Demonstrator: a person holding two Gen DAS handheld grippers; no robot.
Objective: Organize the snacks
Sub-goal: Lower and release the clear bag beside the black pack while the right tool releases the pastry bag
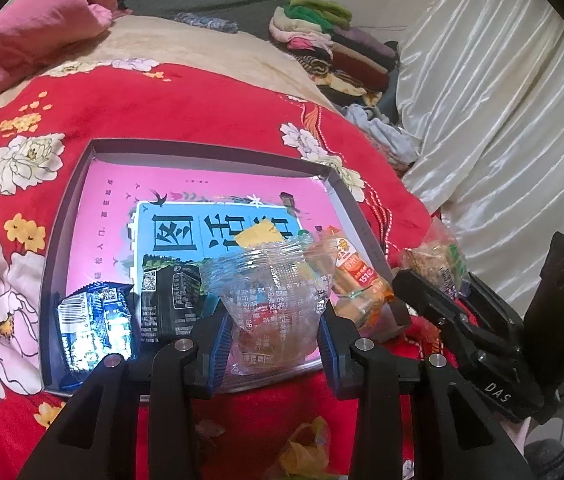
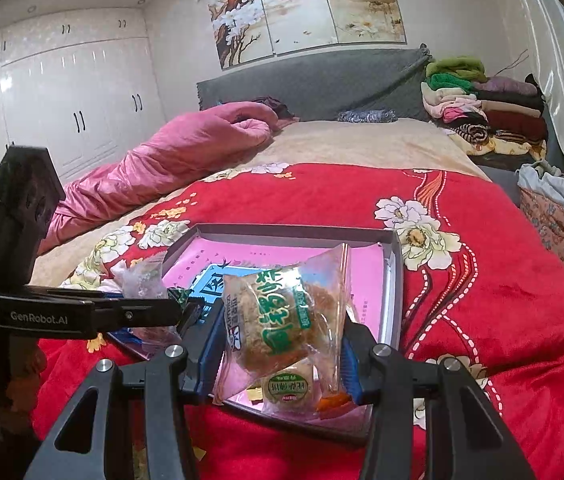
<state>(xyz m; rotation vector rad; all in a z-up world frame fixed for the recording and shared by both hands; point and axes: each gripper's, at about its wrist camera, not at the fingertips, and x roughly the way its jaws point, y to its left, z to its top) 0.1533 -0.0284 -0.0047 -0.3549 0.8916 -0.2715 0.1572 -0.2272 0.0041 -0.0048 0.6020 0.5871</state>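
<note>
In the left wrist view my left gripper (image 1: 273, 332) is shut on a clear plastic snack packet (image 1: 272, 300) with printed text, held over the near edge of the grey tray (image 1: 202, 147) with a pink floor. In the tray lie a blue packet (image 1: 94, 320), a black packet (image 1: 170, 300) and an orange sausage packet (image 1: 355, 280). My right gripper (image 2: 280, 356) is shut on a clear packet holding a meat-floss cake (image 2: 278, 312) with green lettering, above the tray's near right corner (image 2: 395, 280). Under it lies a round green-labelled snack (image 2: 285, 388). The left gripper (image 2: 162, 312) shows at the left.
The tray rests on a red floral bedspread (image 2: 481, 300). A pink quilt (image 2: 170, 160) lies at the far left, folded clothes (image 2: 489, 108) at the far right, a white curtain (image 1: 501, 100) on the right. A yellow wrapper (image 1: 305, 452) lies on the bedspread near me.
</note>
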